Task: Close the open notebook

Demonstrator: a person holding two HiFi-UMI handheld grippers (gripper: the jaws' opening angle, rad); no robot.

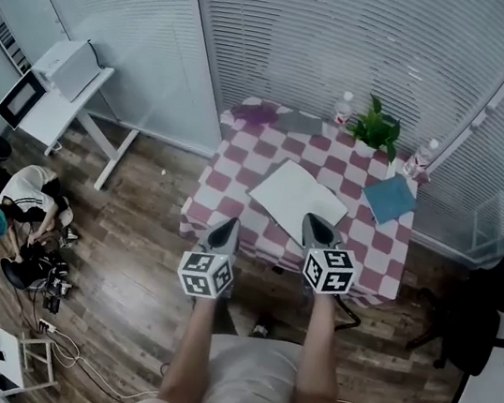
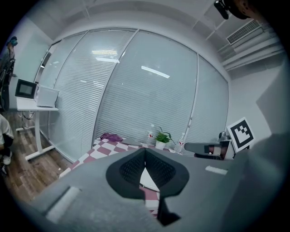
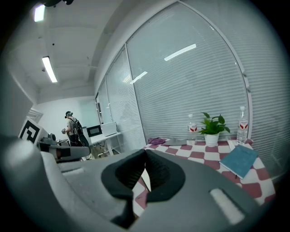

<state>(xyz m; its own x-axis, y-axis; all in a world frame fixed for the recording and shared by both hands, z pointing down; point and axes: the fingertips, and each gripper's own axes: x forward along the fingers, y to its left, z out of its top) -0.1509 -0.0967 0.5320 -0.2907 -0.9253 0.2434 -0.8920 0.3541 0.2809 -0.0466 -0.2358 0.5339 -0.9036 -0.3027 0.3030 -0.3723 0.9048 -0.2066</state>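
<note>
The open notebook lies flat with white pages up in the middle of a red-and-white checkered table. My left gripper hovers at the table's near edge, left of the notebook, jaws shut and empty. My right gripper is over the notebook's near corner, also shut with nothing in it. In the left gripper view the shut jaws point at the table and a strip of the white page shows below them. In the right gripper view the jaws are shut too.
A closed blue notebook lies at the table's right side, with a potted plant, two water bottles and a purple cloth along the far edge. A white desk and a crouching person are at left; a black chair at right.
</note>
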